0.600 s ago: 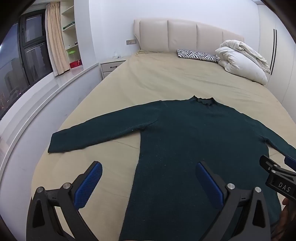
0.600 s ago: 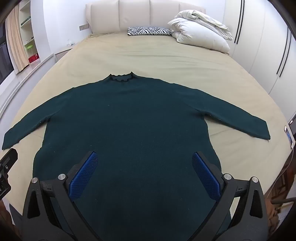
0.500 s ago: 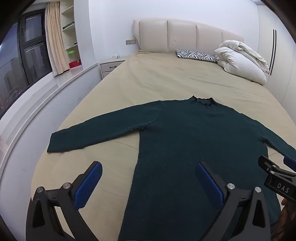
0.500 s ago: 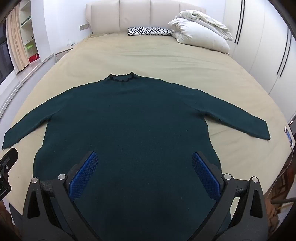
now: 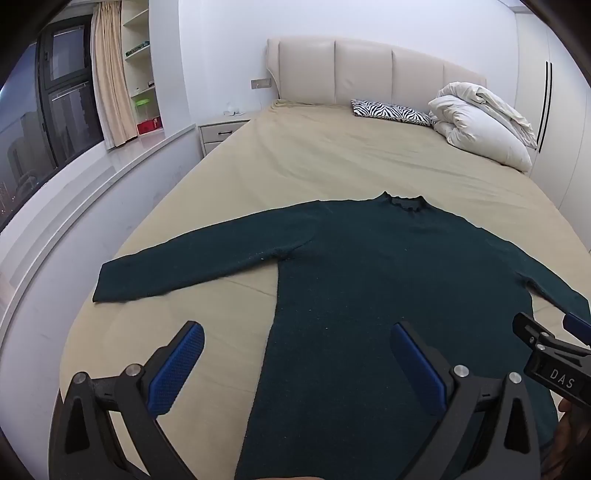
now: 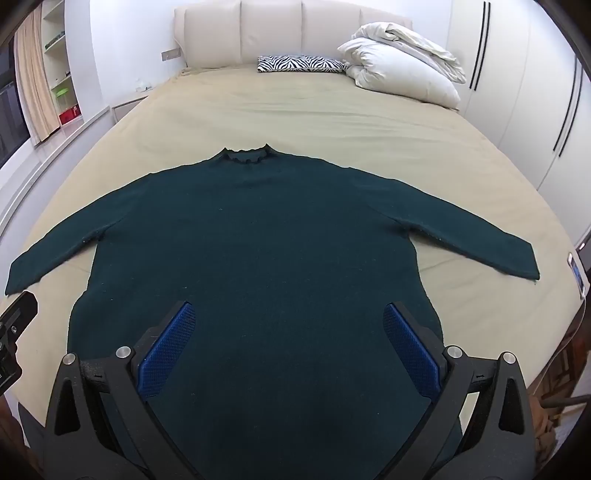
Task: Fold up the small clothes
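A dark green long-sleeved sweater (image 5: 388, 280) lies flat on the beige bed (image 5: 332, 158), collar away from me, both sleeves spread out; it also shows in the right wrist view (image 6: 258, 236). My left gripper (image 5: 295, 338) is open and empty, above the sweater's lower left side edge. My right gripper (image 6: 286, 317) is open and empty, above the lower middle of the sweater. The right gripper's tip shows in the left wrist view (image 5: 546, 332). The left gripper's body shows in the right wrist view (image 6: 14, 325).
A zebra-print pillow (image 6: 299, 63) and a bundled white duvet (image 6: 402, 75) lie by the padded headboard (image 6: 288, 29). A nightstand (image 5: 221, 134) and a white window ledge (image 5: 92, 188) run along the bed's left. Wardrobe doors (image 6: 535, 110) stand right. A phone (image 6: 577, 273) lies at the bed's right edge.
Both grippers have barely shifted over the sweater. The sweater lies as before.
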{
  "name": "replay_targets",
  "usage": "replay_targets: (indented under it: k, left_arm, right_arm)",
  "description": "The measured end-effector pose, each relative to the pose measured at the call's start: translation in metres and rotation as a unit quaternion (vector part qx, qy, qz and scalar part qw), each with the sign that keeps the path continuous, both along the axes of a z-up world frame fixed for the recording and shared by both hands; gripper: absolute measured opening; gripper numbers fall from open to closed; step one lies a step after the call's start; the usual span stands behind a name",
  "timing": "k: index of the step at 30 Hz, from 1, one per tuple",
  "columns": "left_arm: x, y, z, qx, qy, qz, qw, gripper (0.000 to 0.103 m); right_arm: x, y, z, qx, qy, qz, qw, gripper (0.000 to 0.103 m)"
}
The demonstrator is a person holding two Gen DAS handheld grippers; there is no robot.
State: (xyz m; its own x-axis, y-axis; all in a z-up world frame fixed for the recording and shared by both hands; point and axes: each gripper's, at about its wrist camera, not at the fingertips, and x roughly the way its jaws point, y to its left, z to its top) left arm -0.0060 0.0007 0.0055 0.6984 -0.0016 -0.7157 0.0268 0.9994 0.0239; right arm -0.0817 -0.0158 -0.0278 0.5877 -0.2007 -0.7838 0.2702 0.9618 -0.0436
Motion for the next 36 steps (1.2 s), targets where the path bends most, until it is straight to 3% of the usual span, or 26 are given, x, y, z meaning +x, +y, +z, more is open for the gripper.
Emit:
replay_targets:
  k: [36]
  left_arm:
    - [-0.0019,0.0032,-0.0004,-0.002,0.001,0.001,1.0000,0.103]
  right_arm:
    - [-0.0014,0.0020,-0.0008,0.001,0.001,0.002,1.000,0.103]
